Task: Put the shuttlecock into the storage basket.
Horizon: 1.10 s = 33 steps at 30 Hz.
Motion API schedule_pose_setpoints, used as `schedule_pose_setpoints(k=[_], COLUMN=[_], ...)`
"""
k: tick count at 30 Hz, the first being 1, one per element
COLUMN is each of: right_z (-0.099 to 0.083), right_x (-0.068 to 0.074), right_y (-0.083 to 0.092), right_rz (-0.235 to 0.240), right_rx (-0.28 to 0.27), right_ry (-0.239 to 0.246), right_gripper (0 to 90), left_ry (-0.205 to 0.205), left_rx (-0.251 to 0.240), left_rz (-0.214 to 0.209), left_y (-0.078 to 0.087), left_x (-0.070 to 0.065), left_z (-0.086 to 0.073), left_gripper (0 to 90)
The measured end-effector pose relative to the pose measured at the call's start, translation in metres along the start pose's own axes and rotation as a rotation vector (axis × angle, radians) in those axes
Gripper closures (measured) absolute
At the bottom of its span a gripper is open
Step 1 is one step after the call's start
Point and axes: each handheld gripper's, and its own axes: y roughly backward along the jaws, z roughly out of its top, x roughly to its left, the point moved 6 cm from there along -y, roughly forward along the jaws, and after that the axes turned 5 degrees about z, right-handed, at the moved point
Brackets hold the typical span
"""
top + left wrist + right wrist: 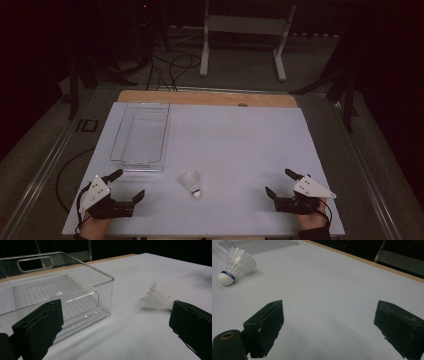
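Observation:
A white shuttlecock [191, 183] lies on its side on the white table top [240, 145], near the front edge, cork end toward the front. In the right gripper view the shuttlecock [235, 265] shows a blue band on its cork; in the left gripper view the shuttlecock [158, 297] shows its feathers. A clear plastic bin [141, 136] stands empty at the left, behind it. My left gripper [128, 185] rests open at the front left, nothing between its jaws. My right gripper [281, 183] rests open at the front right, likewise empty.
The bin [57, 292] has handle cut-outs in its end walls and a ribbed floor. A wooden strip [205, 97] runs along the table's far edge. Beyond it stand a white frame [245, 35] and cables [165, 70] on the floor.

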Motion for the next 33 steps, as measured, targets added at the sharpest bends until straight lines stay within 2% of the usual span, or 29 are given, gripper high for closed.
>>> schedule_pose_setpoints(k=[5, 9, 13, 16, 17, 21, 24, 27, 28, 31, 33], right_z=[-0.001, 0.0, 0.0, 0.0, 0.0, 0.0, 0.0, 0.0, 0.0, 0.0, 0.0], right_x=[0.001, 0.001, 0.002, 0.002, 0.002, 0.002, 0.002, 0.002, 0.002, 0.003, 0.003], right_y=[-0.001, 0.0, 0.0, 0.0, 0.0, 0.0, 0.001, 0.001, 0.001, 0.0, 0.0], right_rz=[0.004, -0.004, -0.003, -0.003, 0.001, 0.004, 0.003, 0.005, 0.007, 0.009, 0.01], right_rx=[0.004, 0.002, 0.001, 0.002, 0.001, 0.0, 0.001, 0.0, 0.0, 0.002, 0.002], right_ry=[-0.003, 0.003, 0.006, 0.004, 0.003, 0.001, 0.003, 0.004, 0.003, 0.001, 0.005], right_gripper=[9.0, 9.0, 9.0, 9.0, 9.0, 9.0, 9.0, 9.0, 9.0, 9.0, 9.0], left_ry=[0.005, -0.03, -0.037, -0.058, -0.085, -0.122, -0.141, -0.174, -0.174, -0.197, -0.213], left_rx=[0.005, 0.023, 0.029, 0.048, 0.066, 0.105, 0.124, 0.17, 0.17, 0.222, 0.231], left_rz=[-0.002, -0.025, -0.043, -0.059, -0.068, -0.099, -0.106, -0.104, -0.104, -0.118, -0.122], left_y=[0.002, 0.003, 0.005, 0.006, 0.006, 0.005, 0.004, 0.004, 0.004, 0.005, 0.004], left_x=[0.0, -0.001, 0.0, 0.001, 0.001, 0.0, 0.0, 0.001, 0.001, 0.002, 0.001], left_z=[0.004, 0.014, 0.021, 0.026, 0.028, 0.032, 0.033, 0.035, 0.035, 0.036, 0.036], left_gripper=[0.3, 0.3, 0.3, 0.3, 0.3, 0.2, 0.3, 0.3, 0.2, 0.2, 0.3])
